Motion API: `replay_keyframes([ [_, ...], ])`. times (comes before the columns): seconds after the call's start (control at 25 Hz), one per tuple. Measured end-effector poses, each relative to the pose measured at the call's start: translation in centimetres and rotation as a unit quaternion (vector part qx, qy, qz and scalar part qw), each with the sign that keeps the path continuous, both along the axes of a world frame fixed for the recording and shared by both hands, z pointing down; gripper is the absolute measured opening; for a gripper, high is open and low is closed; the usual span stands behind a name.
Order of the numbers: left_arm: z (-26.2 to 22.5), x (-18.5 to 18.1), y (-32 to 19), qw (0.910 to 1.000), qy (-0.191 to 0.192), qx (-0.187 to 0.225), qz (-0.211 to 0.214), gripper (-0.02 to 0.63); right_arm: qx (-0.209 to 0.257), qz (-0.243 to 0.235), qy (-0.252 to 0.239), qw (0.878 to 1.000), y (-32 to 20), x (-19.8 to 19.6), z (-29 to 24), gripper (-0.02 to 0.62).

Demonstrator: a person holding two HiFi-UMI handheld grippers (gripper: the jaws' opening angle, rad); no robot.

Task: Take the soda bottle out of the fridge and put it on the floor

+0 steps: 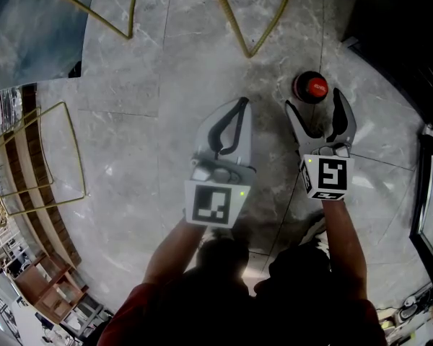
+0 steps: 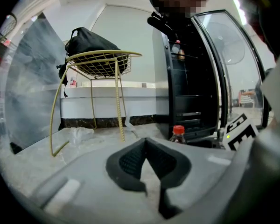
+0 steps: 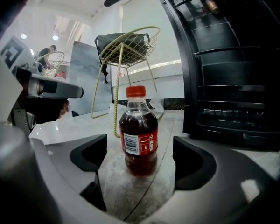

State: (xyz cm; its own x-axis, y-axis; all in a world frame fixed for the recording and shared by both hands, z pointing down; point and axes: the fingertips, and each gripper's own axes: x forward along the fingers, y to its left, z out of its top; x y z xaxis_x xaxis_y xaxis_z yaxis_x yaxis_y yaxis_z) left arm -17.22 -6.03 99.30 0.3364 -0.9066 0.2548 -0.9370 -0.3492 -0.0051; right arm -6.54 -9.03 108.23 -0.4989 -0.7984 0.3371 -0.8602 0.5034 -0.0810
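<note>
The soda bottle stands upright on the floor beside the open fridge, between the spread, non-contacting jaws of the right tool, consistent with placement completed; the left tool, jaws together and empty, is held alongside.

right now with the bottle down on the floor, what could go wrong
The right gripper has its jaws open on either side of the upright soda bottle, not touching it. Pulling back crooked could clip and topple it. The bottle also stands close to the open fridge on a smooth floor, so a door swing might knock it over.
</note>
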Motion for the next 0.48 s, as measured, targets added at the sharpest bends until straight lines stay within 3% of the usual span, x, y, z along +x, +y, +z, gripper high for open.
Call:
replay_keyframes([
  [0.48, -2.8, -1.1, 0.4, 0.9999, 0.003, -0.001, -0.013, 0.0, 0.057, -0.007, 0.013, 0.998, 1.7, 0.7, -4.8, 0.425],
])
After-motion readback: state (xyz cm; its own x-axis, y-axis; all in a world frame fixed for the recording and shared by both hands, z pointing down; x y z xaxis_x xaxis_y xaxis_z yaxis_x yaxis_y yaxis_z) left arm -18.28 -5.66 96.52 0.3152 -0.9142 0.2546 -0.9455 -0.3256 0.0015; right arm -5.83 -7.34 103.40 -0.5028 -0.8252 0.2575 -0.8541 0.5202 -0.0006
